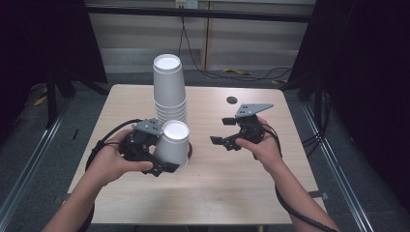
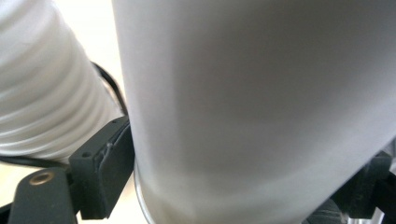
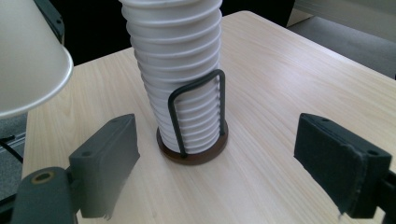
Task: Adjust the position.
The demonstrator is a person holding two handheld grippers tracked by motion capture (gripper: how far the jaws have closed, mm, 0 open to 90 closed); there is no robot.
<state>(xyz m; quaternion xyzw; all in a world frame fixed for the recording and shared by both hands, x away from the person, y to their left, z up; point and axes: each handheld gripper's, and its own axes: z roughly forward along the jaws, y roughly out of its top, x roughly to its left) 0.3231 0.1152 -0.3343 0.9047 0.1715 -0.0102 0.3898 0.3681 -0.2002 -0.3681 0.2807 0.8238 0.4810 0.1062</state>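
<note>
On the light wood table (image 1: pixel 232 193), towards its far left, stands a tall stack of white paper cups (image 1: pixel 169 92), upside down, nested one over another, seated in a round dark-brown cup holder (image 3: pixel 192 150) w/ a black wire loop (image 3: pixel 196 109) rising at its side. The holder's base looks taken up entirely by the stack; how many cups are in it can't be counted.

One single cup (image 1: pixel 173 145) is apart from the stack, just in front of it and near the table's left-centre. It is inverted too, base up, and the left gripper (image 1: pixel 157 162) has it: jaws closed in on the lower wall near the rim, pads pressing both sides, as the left gripper view shows close up. Whether the rim rests on the table or hangs just above it can't be told.

The right gripper (image 1: pixel 226 139) sits well apart to the right, jaws spread wide w/ nothing between them, aimed at the stack.

Judged progress: one cup is separated and gripped, so the pick is done; setting it down, or adding it to the stack, is left. The rest of the stack looks untouched.
</note>
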